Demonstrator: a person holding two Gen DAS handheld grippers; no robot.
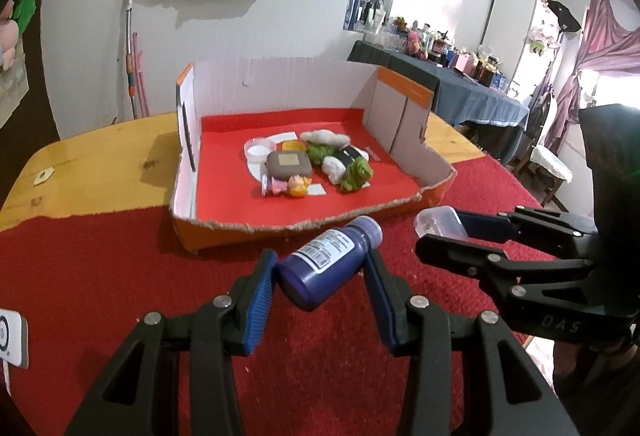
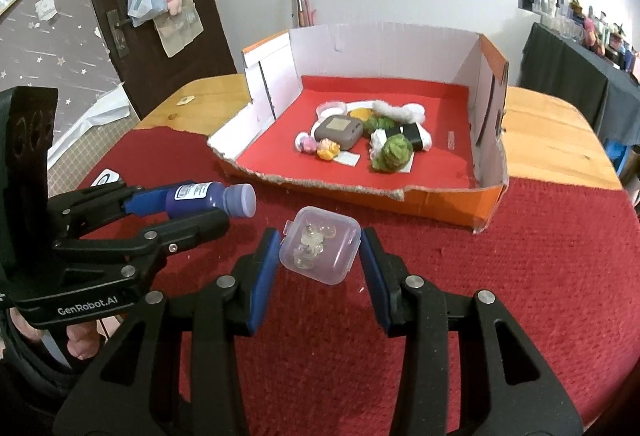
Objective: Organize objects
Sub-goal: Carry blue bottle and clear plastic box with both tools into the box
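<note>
left gripper [image 1: 320, 268] clamps the bottle [image 1: 326, 266], right gripper [image 2: 320, 254] clamps the case [image 2: 320, 250], both mid-frame, seemingly bound for the box [image 2: 440, 204].

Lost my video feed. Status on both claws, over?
Left claw shut on blue bottle. Right claw shut on clear plastic case. Both short of the cardboard box; its torn front wall is low.
</note>
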